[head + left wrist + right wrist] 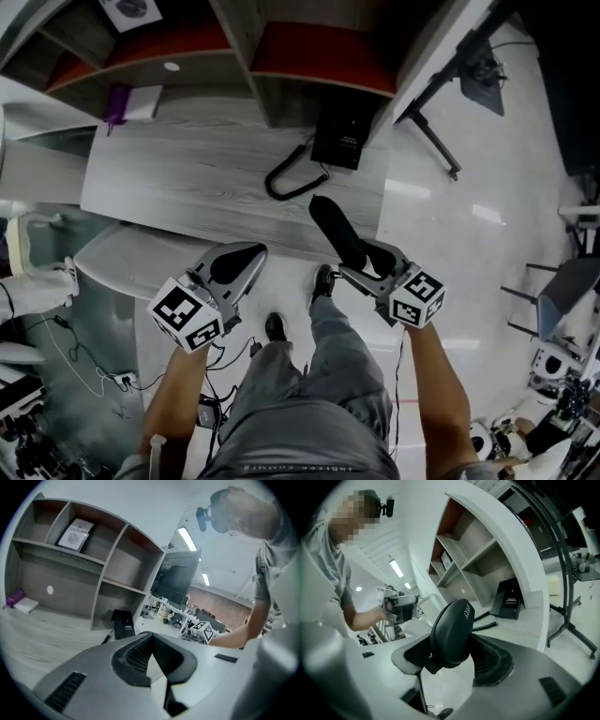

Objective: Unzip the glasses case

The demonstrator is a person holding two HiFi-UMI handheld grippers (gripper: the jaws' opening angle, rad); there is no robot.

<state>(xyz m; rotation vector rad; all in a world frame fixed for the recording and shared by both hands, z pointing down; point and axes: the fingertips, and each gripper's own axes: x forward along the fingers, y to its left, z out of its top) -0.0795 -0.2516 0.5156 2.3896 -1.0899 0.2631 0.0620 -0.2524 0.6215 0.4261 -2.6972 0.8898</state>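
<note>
A black oval glasses case (337, 230) is held off the grey desk (187, 178), just past its front edge. My right gripper (361, 262) is shut on the case's lower end, and the case sticks out ahead of the jaws. In the right gripper view the case (451, 632) stands tilted between the two pads, with pale print near its top; its zip is not visible. My left gripper (246, 258) hangs to the left of the case, apart from it. Its jaws (151, 639) are shut with nothing between them. The left gripper (398, 606) also appears far off in the right gripper view.
A black box (342, 141) with a looped cable (286, 178) sits at the desk's back right. A shelf unit behind holds a purple item (115, 103) and a white box (142, 101). A black stand's legs (436, 141) spread on the white floor at right. The person's legs are below.
</note>
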